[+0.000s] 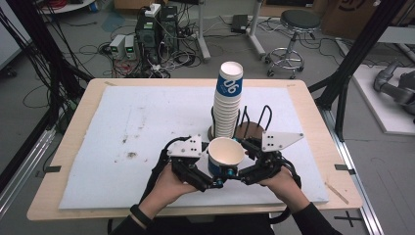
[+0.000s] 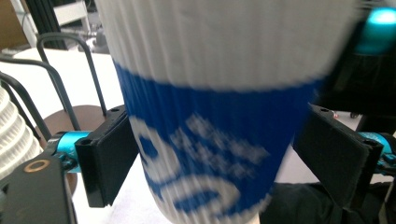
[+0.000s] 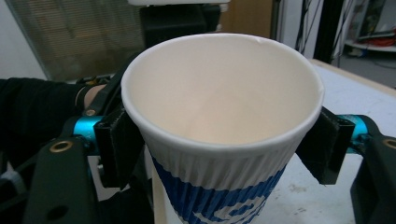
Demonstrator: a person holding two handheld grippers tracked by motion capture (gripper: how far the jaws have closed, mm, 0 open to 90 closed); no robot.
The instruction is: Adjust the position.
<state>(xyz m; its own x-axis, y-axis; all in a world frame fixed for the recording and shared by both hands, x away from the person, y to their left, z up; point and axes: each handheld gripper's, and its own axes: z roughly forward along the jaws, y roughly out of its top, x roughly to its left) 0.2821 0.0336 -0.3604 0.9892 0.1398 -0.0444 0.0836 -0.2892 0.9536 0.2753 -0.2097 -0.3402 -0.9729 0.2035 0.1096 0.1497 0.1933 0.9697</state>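
The table [image 1: 73, 127], covered by a white mat [image 1: 147, 137], lies bare across its left half and along the near edge, while a tall stack of cups [image 1: 228, 100] stands in a wire holder [image 1: 254, 120] right of centre. Just in front of it an empty blue-and-white paper cup [image 1: 225, 154] is held upright above the mat. The right gripper [image 3: 224, 140] clamps it below the rim, and the left gripper [image 2: 224, 158] brackets its lower body, jaws parted, a gap at one pad.
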